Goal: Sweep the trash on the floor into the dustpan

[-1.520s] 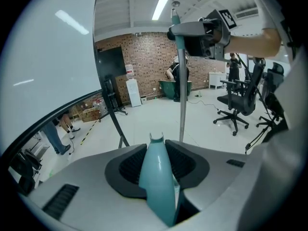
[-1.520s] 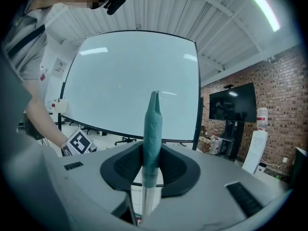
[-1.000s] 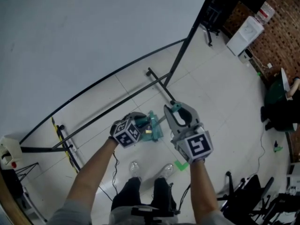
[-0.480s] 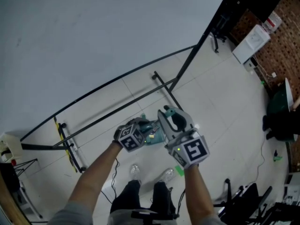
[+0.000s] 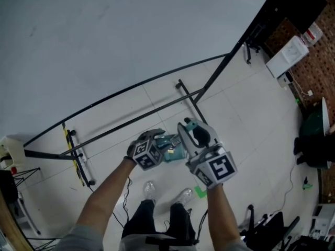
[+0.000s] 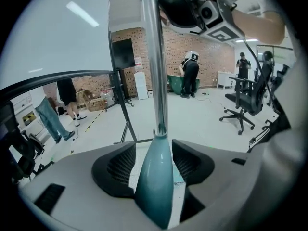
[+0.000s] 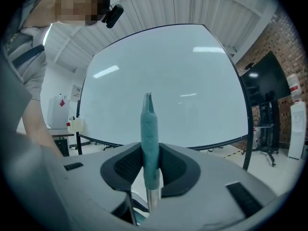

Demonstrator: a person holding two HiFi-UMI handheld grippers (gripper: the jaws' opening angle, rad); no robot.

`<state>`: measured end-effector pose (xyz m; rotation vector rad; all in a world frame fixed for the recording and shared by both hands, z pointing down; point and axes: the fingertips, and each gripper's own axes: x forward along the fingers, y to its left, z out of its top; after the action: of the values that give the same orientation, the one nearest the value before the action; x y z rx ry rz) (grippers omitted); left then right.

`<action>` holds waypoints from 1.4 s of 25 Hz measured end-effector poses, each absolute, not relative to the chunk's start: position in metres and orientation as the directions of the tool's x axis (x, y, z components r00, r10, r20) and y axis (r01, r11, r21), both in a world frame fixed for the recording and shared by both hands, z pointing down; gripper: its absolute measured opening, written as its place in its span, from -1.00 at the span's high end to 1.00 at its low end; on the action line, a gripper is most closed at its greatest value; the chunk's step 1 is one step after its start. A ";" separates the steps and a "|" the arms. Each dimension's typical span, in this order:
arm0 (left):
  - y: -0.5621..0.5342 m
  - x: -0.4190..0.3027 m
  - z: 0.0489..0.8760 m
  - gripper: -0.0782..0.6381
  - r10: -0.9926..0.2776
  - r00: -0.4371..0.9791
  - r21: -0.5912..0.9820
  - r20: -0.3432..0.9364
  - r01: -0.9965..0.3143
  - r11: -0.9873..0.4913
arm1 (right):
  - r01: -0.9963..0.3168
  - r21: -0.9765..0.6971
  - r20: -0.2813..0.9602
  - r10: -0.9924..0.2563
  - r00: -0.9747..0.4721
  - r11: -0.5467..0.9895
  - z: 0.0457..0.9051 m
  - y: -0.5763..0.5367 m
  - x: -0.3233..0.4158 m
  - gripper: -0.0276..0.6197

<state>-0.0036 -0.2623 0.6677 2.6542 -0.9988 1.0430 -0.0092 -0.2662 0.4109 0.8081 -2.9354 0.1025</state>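
You're taking hold of the sweeping tool: your right gripper (image 7: 150, 165) clamps the slim teal top grip (image 7: 149, 129) of the silver metal pole (image 6: 153, 71) near you, while your left gripper (image 6: 153, 160) has jaws that have just been opening and stand loose around its flared teal socket (image 6: 154, 189), so next you likely need to re-close there before sweeping.

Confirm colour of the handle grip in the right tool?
Teal handle grip; clearest in right gripper view.

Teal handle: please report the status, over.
Right tool shut on teal handle, top end. Left tool jaws just opening, lower handle loose between them. Black stand bar on floor ahead.
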 end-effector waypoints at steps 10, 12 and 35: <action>-0.251 -0.044 0.654 -0.24 -0.644 0.473 -0.067 0.601 -0.773 -0.631 | -0.446 -0.023 0.117 -0.441 -0.890 0.895 0.415 -0.261 -0.008 0.64; -0.242 -0.059 0.651 -0.25 -0.682 0.434 -0.053 0.589 -0.821 -0.568 | -0.429 -0.022 0.109 -0.425 -0.899 0.903 0.413 -0.261 -0.007 0.64; -0.260 -0.009 0.684 -0.25 -0.876 0.143 0.148 0.461 -0.986 -0.082 | -0.232 -0.021 0.090 -0.229 -0.969 0.973 0.409 -0.254 -0.020 0.64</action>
<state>-0.0088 -0.2598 0.6835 2.0091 -1.7808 0.3532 -0.0197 -0.2545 0.4091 0.3549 -3.0338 0.0476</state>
